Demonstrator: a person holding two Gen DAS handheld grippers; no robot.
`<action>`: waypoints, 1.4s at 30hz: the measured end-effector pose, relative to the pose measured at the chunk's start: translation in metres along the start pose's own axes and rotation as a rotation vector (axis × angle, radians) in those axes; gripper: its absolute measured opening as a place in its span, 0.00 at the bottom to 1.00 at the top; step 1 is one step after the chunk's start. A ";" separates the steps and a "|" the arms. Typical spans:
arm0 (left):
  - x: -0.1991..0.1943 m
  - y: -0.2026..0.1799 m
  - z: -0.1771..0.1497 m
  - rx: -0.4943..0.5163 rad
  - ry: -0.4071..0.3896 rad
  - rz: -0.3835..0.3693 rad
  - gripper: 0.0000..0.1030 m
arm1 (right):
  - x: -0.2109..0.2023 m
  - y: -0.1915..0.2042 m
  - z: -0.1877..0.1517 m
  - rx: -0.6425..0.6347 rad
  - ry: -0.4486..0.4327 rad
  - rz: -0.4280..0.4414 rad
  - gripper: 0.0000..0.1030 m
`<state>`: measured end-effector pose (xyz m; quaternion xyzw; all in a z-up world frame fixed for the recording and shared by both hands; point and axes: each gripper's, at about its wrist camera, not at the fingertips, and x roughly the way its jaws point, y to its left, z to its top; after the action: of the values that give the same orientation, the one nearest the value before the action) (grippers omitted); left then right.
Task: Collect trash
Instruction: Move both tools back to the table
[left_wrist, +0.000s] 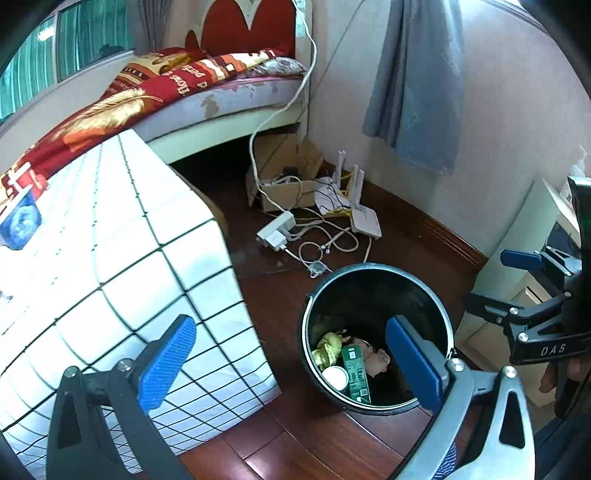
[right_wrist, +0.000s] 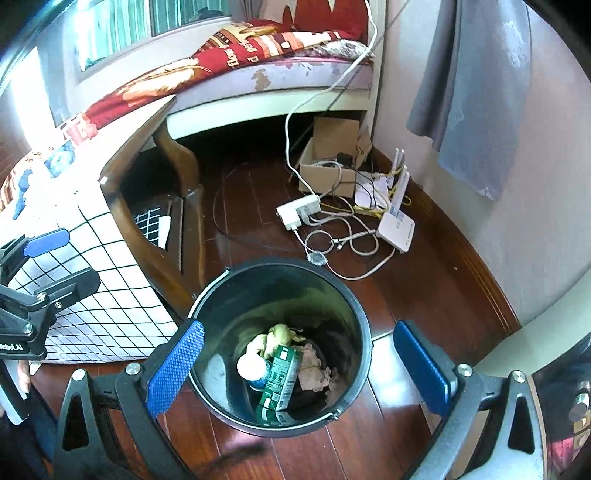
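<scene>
both the left gripper (left_wrist: 291, 363) and right gripper (right_wrist: 299, 365) hang wide open over the black bin (right_wrist: 364, 332), holding nothing. the green carton (right_wrist: 282, 380), white cup (right_wrist: 250, 365) and crumpled paper (right_wrist: 314, 373) sit at the bottom of it.

From my remote seat, the left gripper's (left_wrist: 290, 363) blue pad (left_wrist: 413, 363) covered part of the black bin (left_wrist: 376, 273) and the trash behind it. The green carton (right_wrist: 281, 380) hid the lower part of the white cup (right_wrist: 248, 365); its print was too small to read. The right gripper (left_wrist: 517, 280) ran off the left-wrist frame edge. Space under the bed (right_wrist: 236, 136) was too dark to make out.
</scene>
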<state>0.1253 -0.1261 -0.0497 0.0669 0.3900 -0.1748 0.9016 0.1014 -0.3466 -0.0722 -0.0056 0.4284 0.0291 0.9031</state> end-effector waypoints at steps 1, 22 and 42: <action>-0.004 0.003 0.000 -0.003 -0.006 0.004 1.00 | -0.002 0.002 0.002 -0.004 -0.006 0.003 1.00; -0.071 0.086 -0.007 -0.128 -0.125 0.142 1.00 | -0.026 0.101 0.057 -0.144 -0.136 0.128 1.00; -0.134 0.235 -0.061 -0.339 -0.152 0.383 1.00 | -0.019 0.275 0.108 -0.314 -0.199 0.345 1.00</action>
<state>0.0852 0.1431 0.0018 -0.0262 0.3249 0.0622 0.9433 0.1566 -0.0694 0.0149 -0.0697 0.3223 0.2495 0.9105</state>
